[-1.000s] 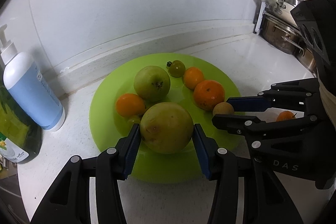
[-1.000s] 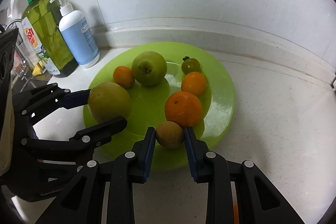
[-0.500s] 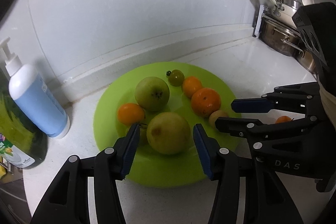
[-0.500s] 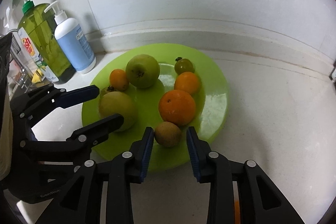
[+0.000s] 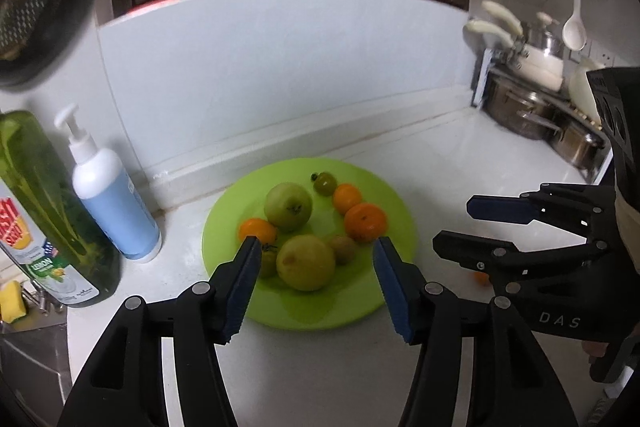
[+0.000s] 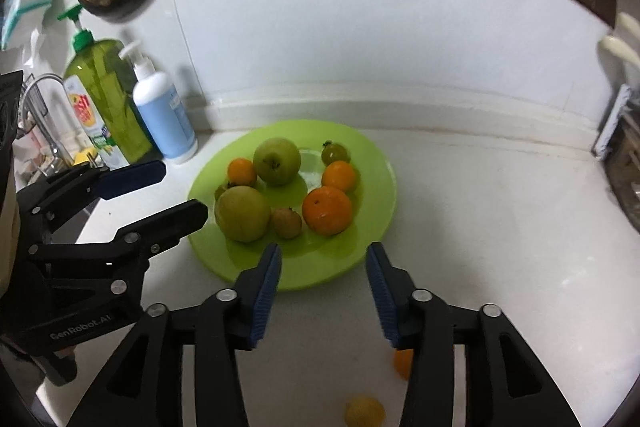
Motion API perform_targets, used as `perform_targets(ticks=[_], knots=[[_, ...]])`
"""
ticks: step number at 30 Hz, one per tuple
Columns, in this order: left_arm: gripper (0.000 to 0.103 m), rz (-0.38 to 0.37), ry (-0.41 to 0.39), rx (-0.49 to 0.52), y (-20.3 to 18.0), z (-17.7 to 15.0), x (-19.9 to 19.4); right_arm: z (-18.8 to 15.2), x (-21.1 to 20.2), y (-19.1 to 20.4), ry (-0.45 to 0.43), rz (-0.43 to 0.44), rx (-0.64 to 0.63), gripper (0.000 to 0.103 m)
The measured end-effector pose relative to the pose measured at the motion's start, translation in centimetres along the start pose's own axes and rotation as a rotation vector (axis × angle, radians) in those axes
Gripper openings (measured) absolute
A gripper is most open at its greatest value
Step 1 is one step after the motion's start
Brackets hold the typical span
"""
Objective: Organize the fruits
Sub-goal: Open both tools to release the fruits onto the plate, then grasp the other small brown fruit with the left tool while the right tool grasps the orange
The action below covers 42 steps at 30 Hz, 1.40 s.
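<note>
Looking down both wrist views, 2 fruits are off the plate (image 6: pixel 372 163): a small orange (image 6: pixel 402 363) and a yellow fruit (image 6: pixel 365 411), both on the counter (image 6: pixel 500 227) at the bottom of the right wrist view, nearer the camera than the right gripper (image 6: pixel 323 269)'s fingertips. That is the relation the next move likely turns on: the strays lie behind and below the right tips, the orange partly hidden by the right finger, so reaching either seems to call for pulling back and tipping down, not pushing forward.

In the left wrist view the orange (image 5: pixel 481 277) shows only as a sliver under the right gripper (image 5: pixel 452 223), well off to the right of the left gripper (image 5: pixel 317 261). By that, the right hand looks the nearer; the yellow fruit is not seen in that view.

Both grippers are released and hold nothing. Their jaws have just been opening, and each stands clear of the fruit on the plate: the pear (image 5: pixel 306 262) lies beyond the left tips, the small brown fruit (image 6: pixel 286 222) beyond the right. Neither stray has a marked long axis, so jaw angle should matter little.

7 fruits or so rest on the plate, grouped in the middle.
</note>
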<state>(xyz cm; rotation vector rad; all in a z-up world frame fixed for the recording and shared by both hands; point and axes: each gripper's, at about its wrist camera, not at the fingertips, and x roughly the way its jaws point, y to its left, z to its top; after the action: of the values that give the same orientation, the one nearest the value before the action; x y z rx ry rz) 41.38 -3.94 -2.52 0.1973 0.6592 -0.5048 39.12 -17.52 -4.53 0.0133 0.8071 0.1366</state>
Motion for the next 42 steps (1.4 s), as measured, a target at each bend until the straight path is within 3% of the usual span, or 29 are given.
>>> perform_targets(ticks=[9, 17, 29, 42], knots=[[0.063, -0.024, -0.075, 0.023, -3.2, 0.4, -4.2, -1.0, -6.1, -1.0, -0.111, -0.068, -0.009, 0.055], [0.063, -0.070, -0.054, 0.062, -6.8, -0.7, -4.2, -3.3, -8.9, -3.2, -0.118, -0.134, -0.011, 0.057], [0.062, -0.166, 0.023, 0.153, -11.6, -3.6, -1.4, -6.6, -8.1, -6.1, -0.040, -0.158, 0.009, 0.057], [0.057, -0.232, 0.131, 0.186, -13.3, -5.5, 2.8, -8.8, -4.8, -7.7, 0.063, -0.150, 0.039, 0.057]])
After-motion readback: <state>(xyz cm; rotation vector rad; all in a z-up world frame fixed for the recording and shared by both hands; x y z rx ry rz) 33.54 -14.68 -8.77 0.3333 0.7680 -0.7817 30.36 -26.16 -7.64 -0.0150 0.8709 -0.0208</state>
